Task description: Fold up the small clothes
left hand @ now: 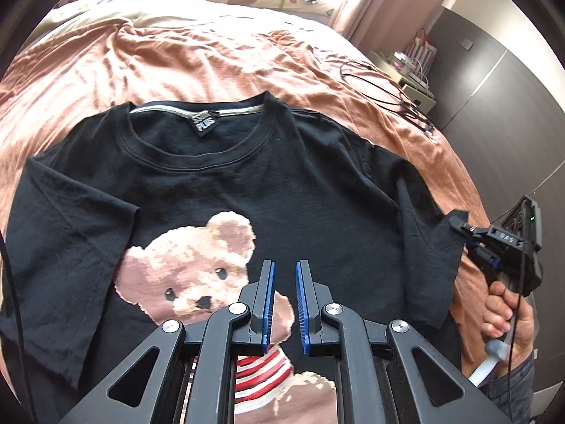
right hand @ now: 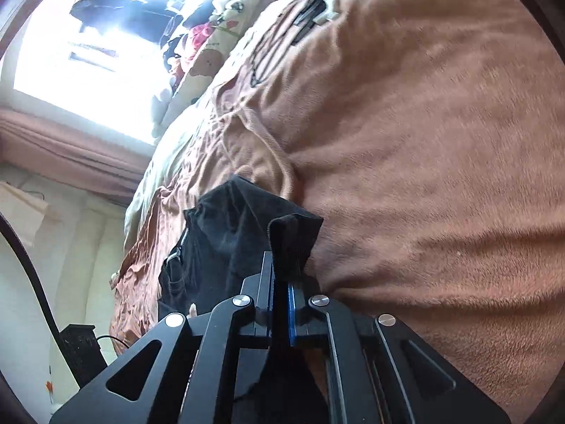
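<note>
Black angular left claw [left hand: 284,304] with blue ribbed pads and silver round screws; matching right claw [right hand: 280,293], thin black cable trailing beside the person's hand [left hand: 508,312].

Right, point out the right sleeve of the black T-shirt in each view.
Left wrist view: right sleeve at the right edge, its corner pinched by the right gripper.
Right wrist view: right sleeve at centre, clamped in that gripper.
Shared landmark: the orange-brown blanket beneath it.
</note>
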`<state>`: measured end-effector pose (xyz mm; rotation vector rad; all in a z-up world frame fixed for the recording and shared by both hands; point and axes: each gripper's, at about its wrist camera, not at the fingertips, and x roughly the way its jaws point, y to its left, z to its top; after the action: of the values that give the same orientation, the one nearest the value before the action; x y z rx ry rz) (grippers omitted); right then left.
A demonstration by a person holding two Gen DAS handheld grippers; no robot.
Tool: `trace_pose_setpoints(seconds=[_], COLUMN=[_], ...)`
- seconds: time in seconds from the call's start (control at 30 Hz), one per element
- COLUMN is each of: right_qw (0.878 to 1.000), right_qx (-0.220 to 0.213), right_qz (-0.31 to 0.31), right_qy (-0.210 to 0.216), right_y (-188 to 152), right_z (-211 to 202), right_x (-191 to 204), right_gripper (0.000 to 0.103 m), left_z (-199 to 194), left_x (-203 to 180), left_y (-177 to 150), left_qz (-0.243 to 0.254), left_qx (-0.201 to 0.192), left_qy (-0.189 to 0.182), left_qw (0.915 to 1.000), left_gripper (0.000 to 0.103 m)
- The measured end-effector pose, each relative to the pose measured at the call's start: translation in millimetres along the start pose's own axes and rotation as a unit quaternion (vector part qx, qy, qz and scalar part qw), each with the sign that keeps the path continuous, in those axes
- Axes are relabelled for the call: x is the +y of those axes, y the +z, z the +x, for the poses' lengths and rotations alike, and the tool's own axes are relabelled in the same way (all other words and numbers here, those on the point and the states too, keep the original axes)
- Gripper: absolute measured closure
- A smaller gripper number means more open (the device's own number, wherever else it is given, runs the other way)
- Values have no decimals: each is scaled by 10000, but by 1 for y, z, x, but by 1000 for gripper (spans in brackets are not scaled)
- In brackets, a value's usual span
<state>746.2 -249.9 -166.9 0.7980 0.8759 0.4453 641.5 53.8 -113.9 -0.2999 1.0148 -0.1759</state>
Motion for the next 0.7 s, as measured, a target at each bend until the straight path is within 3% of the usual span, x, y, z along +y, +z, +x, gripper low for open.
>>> trace_pose_setpoints(seconds=[0.2,0.33,0.7], right_qw=[9961,9910,9706], right_qx=[28,134,802], right_qz=[-848,-1271,-2249], right_qy=[244,387,305], right_y=[-9,-16,-38], right_z=[7,7,81], right_x=[71,96,157], right_gripper=[101,101,101], left_z=[-11,-22,-36], left_x=[19,29,54], left_y=[-2,-1,-2], left_qz=[-173,-230,-392], left_qx=[-53,-132,-195], left_qy=[-77,-87,-57], left_qw=[9998,9996,9990], left_gripper=[91,91,91])
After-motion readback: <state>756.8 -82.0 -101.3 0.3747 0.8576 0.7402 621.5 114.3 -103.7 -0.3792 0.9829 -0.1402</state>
